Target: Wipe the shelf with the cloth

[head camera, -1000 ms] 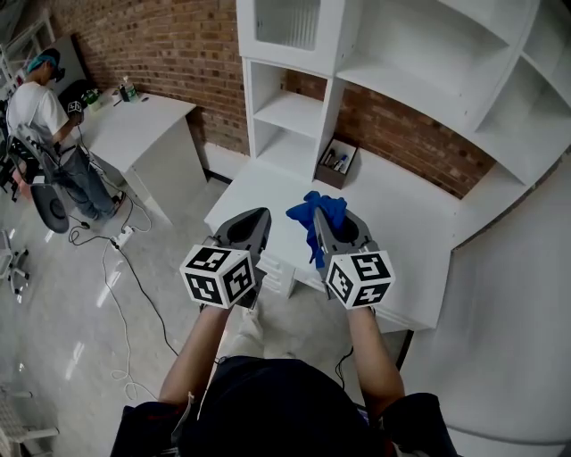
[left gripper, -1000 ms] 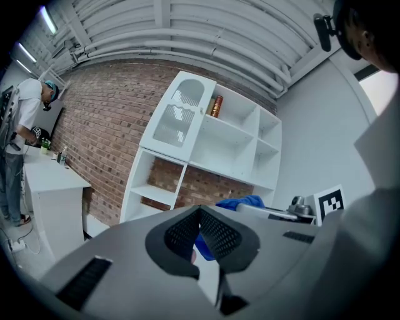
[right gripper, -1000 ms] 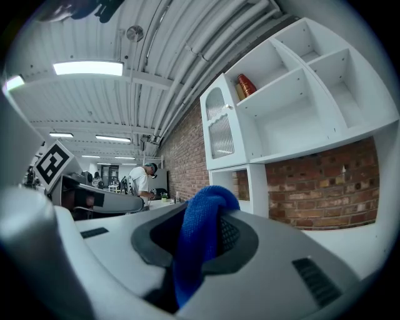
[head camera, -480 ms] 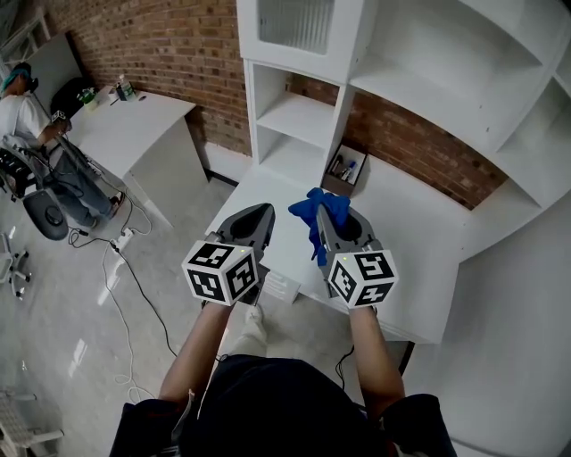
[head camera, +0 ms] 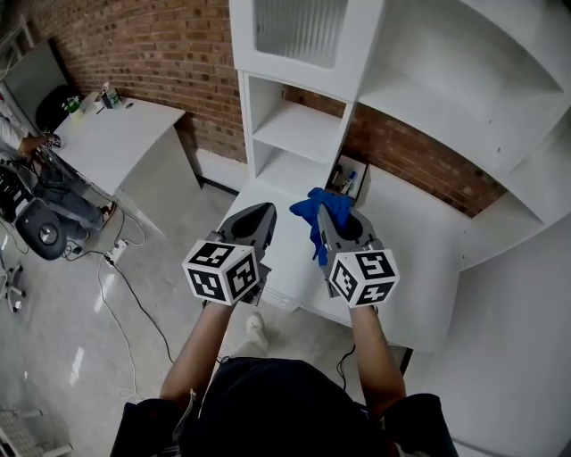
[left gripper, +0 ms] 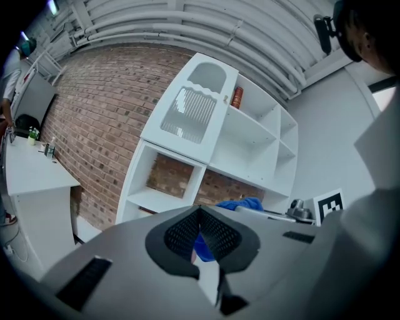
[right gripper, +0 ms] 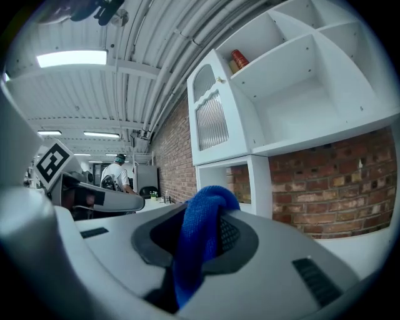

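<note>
Holding, right gripper: the right gripper [head camera: 329, 217] is clamped on the blue cloth [head camera: 318, 207]. A fold stands up between its jaws and a tail hangs down toward 6 o'clock.
Left gripper: the left gripper [head camera: 261, 217] has its jaws pressed together on nothing. The blue seen past them is the cloth in the other gripper, at its 3 o'clock.
Cloth position: in the air over the front part of the white desktop [head camera: 419, 234], touching no board.
Done so far: the cloth is in hand and faces the unit, nothing more.
Left to do: the whole wipe, by my reading, since no pass over a board has begun.
Shelf unit: the white shelf unit [head camera: 294, 125] stands at 12 o'clock from both grippers. It has open bays low down, a ribbed glass door [head camera: 299, 20] above them, and wider bays running toward 1 and 2 o'clock.
Edges: the upright divider [head camera: 351, 114] between bays and the front lip of each board are what the jaws could knock.
Obstacle: a small pen box [head camera: 348, 178] sits on the desktop just beyond the cloth, at 12 to 1 o'clock, against the brick wall [head camera: 419, 156].
Top bay: a reddish can [left gripper: 237, 97] stands in an upper bay, so that board is not free.
Open room: the low bays at 12 o'clock look bare and wide enough to enter.
Away from the work: a side table [head camera: 116, 134] and a seated person [head camera: 40, 174] are at 10 o'clock, well apart.
</note>
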`<action>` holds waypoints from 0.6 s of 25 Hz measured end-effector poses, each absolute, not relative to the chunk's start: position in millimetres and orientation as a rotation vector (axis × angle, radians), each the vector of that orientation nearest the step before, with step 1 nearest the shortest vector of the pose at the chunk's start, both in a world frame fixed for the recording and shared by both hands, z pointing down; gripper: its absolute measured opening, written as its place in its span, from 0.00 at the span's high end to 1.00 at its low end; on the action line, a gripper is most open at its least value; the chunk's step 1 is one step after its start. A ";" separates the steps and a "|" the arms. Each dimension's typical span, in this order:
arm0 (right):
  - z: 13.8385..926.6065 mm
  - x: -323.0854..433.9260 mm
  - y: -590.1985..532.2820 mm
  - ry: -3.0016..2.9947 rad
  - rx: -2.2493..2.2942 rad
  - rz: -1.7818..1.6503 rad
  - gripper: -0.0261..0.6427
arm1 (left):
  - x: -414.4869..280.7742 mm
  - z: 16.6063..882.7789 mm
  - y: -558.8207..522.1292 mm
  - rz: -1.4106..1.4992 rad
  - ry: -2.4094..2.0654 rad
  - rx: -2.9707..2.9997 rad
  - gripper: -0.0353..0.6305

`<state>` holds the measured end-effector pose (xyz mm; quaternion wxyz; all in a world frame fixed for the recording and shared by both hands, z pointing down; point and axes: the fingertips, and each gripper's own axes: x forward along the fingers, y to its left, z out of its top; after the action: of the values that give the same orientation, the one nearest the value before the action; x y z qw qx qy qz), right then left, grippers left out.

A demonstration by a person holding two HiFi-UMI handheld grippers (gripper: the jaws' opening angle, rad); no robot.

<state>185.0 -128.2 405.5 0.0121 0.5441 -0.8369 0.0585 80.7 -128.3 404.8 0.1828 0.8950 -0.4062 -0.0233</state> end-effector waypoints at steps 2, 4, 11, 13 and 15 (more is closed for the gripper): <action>404.7 179.6 -139.3 -2.602 1.707 0.189 0.84 | 75.6 402.8 -138.3 -0.065 -1.141 2.536 0.92; 403.8 173.4 -151.2 -2.596 1.715 0.186 0.84 | 70.3 403.4 -149.3 -0.058 -1.140 2.548 0.92; 401.1 153.1 -190.3 -2.557 1.738 0.189 0.84 | 46.0 405.1 -192.0 -0.068 -1.110 2.530 0.92; 401.5 148.3 -200.4 -2.546 1.748 0.193 0.84 | 40.3 406.4 -203.7 -0.070 -1.101 2.526 0.92; 402.1 142.6 -210.3 -2.532 1.753 0.196 0.84 | 35.2 407.2 -215.0 -0.073 -1.085 2.521 0.92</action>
<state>142.6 -210.3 402.1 0.0278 0.5679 -0.8202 0.0633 35.2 -215.0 407.2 0.1968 0.9003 -0.3874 -0.0262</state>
